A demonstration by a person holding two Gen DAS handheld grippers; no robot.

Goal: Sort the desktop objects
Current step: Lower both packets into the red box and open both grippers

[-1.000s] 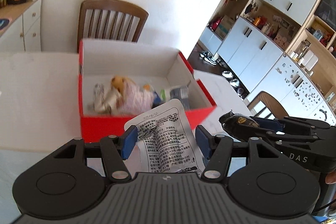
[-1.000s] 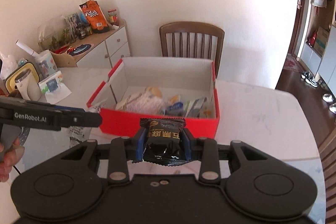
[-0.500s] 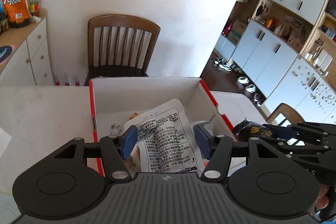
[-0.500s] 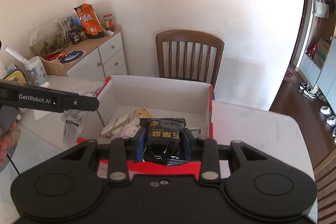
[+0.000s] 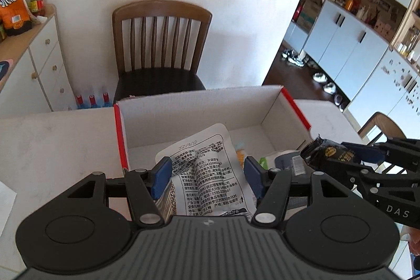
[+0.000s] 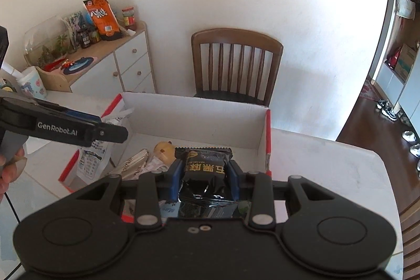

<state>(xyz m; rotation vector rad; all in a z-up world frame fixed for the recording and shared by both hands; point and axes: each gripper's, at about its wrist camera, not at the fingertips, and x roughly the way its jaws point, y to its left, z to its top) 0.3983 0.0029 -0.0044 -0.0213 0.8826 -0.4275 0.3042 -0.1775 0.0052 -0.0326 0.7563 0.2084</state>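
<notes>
Both packets poised over the red-and-white box [image 5: 265, 106], centre frame: left hand-held gripper [image 5: 207, 175] clamps a white printed sachet [image 5: 210, 164], right hand-held gripper [image 6: 204, 175] grips a black snack pack [image 6: 204, 169]. Several items already inside; these two apparently not yet dropped. White surface [image 6: 315, 162], wooden chair [image 6: 236, 62] behind, cabinets at right.
</notes>
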